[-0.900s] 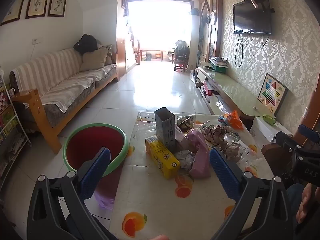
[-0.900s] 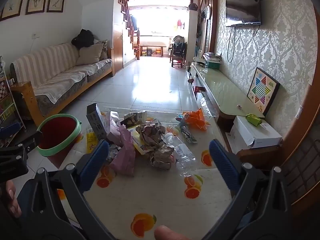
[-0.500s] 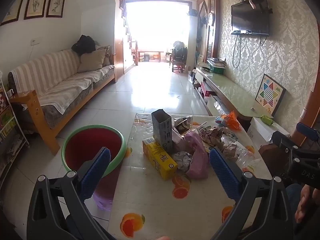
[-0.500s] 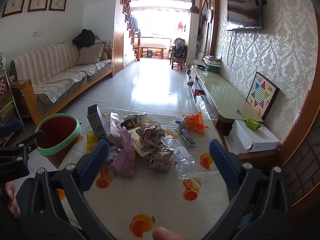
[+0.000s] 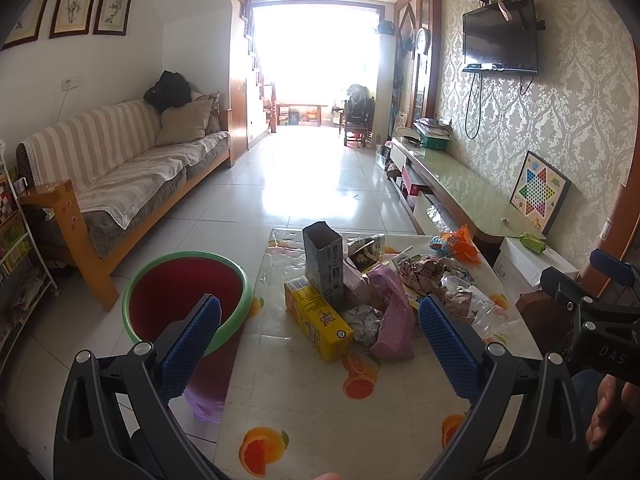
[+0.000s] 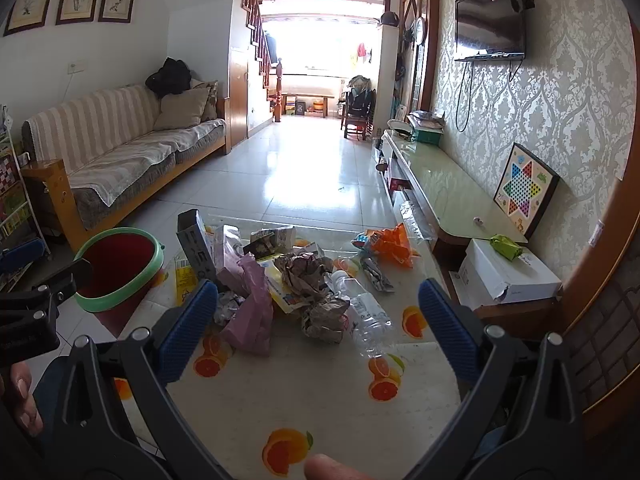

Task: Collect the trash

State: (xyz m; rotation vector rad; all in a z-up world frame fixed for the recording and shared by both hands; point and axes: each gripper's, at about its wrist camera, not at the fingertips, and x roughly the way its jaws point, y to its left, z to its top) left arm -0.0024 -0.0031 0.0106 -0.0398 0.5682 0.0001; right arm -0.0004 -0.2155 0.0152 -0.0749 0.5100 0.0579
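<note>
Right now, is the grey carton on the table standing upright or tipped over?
Upright. The grey carton stands on end beside the yellow box, which lies flat, and its open top faces up.

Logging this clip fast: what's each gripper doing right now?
Left gripper: open, holding nothing.
Right gripper: open, holding nothing.

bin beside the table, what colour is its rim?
Green rim on the round red bin; clearest in the left wrist view.
</note>
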